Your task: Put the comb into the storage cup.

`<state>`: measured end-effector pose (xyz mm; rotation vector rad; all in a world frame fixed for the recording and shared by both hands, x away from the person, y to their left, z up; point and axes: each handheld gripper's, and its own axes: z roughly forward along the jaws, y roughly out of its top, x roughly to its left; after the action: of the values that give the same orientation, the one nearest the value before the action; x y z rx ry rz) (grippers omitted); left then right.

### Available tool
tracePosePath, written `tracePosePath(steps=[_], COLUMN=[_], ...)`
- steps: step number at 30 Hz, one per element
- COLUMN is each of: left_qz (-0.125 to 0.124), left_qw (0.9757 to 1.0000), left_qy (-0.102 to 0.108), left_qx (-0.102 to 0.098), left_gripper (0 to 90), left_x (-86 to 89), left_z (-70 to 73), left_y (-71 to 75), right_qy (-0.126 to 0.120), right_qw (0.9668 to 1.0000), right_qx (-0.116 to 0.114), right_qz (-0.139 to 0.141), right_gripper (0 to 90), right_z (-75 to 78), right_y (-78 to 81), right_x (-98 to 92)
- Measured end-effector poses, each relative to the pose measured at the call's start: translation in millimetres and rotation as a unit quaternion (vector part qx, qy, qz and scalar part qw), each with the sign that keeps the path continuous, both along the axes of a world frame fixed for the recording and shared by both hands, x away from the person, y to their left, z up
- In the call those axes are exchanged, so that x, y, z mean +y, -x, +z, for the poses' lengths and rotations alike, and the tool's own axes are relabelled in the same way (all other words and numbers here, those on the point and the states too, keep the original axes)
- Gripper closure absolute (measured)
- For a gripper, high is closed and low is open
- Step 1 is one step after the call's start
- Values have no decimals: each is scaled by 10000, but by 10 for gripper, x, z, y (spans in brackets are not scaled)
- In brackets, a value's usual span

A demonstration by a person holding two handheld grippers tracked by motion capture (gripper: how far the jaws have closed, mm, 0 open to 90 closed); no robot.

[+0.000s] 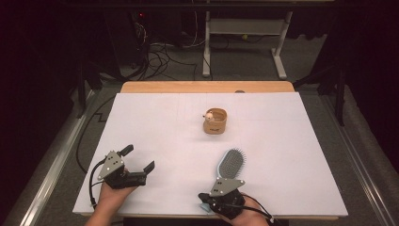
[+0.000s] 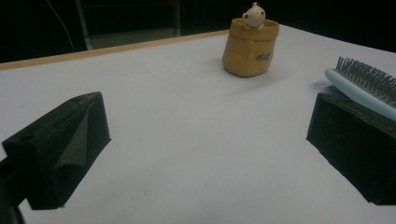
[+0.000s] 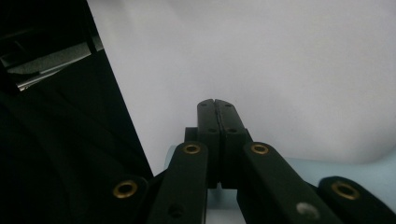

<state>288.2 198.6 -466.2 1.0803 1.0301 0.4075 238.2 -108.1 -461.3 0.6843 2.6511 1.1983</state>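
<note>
**Right gripper clenched beside hairbrush handle**

Right gripper (image 1: 207, 203) clamped tight at the near table edge, jaws meeting flat with nothing visible between the tips; pale blue handle lying just under and beside them. Left gripper (image 1: 140, 159) spread wide, empty, resting on the white table (image 1: 282, 141). Hairbrush (image 1: 230, 164) lying bristles up, head pointing toward the tan pouch (image 1: 216, 121) farther back, well apart from it. Probably light, rigid plastic, smooth and a bit slippery. Best taken across the narrow handle, not the bristled head, with a firm squeeze to stop twisting.
</note>
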Motion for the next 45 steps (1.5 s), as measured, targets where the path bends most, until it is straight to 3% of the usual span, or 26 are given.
tracePosePath(steps=[10, 19, 31, 45], left_qz=[0, 13, 19, 25], left_qw=[10000, 10000, 10000, 10000], left_qy=[-57, 3, 30, 25], left_qx=[6, -1, 21, 22], left_gripper=[3, 3, 3, 3], left_x=[6, 18, 19, 8], left_z=[-8, -4, -7, -15], left_y=[-3, -8, -16, -21], right_qy=[268, 323, 614, 733], right_qw=[9996, 9993, 9981, 9968], right_qx=[-15, 90, 9, 105], right_qz=[-16, -141, -53, -286], right_gripper=[900, 900, 900, 900], right_z=[20, 70, 65, 88], right_y=[40, -43, -17, -104], right_x=[-120, -395, -411, -678])
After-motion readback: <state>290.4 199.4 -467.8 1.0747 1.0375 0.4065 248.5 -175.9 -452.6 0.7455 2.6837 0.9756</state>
